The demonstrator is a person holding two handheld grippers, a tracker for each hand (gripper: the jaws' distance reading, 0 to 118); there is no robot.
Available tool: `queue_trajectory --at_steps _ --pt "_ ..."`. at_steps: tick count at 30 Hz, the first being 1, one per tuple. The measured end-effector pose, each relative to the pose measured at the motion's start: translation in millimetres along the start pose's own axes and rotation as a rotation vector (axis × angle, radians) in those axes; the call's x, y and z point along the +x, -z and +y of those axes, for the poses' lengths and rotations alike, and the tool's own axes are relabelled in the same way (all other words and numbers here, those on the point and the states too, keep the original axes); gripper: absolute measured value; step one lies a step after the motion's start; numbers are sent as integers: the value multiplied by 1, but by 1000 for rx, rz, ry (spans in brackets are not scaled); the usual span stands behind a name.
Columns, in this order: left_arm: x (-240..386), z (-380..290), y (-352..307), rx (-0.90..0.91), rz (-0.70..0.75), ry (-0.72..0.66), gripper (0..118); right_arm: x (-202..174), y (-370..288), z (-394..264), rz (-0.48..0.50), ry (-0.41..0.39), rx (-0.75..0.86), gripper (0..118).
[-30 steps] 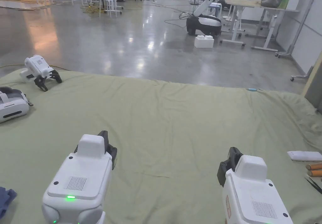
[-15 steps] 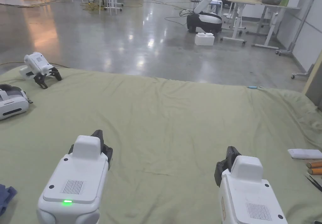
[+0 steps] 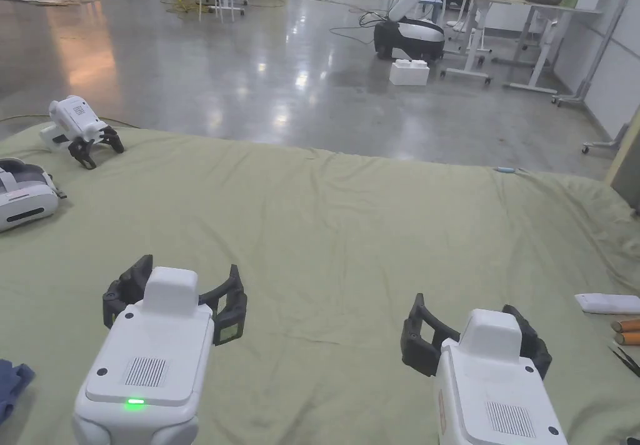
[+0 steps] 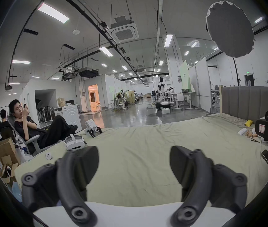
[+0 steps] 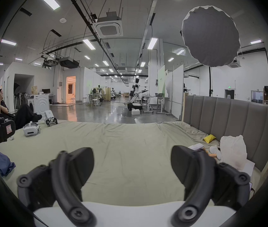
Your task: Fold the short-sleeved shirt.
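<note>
Both my grippers — left [image 3: 175,299], right [image 3: 476,340] — gape empty over the bed [image 3: 350,227]; blue cloth [image 3: 12,387] nearest left.

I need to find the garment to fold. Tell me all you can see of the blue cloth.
The blue cloth is a small, crumpled heap of soft dull-blue fabric, not spread out. It lies on the green sheet near the bed's left edge, left of the left tongs; nothing grips or touches it. Its sleeves or shape cannot be told.
</note>
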State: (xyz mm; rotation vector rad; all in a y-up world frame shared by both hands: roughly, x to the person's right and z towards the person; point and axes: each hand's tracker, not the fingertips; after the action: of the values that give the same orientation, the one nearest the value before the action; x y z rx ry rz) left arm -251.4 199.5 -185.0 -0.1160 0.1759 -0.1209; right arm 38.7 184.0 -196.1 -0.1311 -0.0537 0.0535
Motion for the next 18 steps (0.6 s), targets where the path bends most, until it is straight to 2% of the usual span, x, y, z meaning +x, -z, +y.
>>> queue_trajectory --at_steps 6,10,14,18 --pt "-14 -2 -2 42 -14 -39 101 3 2 0 6 -4 3 101" --pt "-23 -2 0 48 -16 -76 106 7 4 3 2 23 8 108" --pt "-29 -3 -1 64 -34 -110 106 12 6 5 57 51 25 109" --pt "-31 -5 0 52 -43 -134 106 6 10 6 1 28 9 109"
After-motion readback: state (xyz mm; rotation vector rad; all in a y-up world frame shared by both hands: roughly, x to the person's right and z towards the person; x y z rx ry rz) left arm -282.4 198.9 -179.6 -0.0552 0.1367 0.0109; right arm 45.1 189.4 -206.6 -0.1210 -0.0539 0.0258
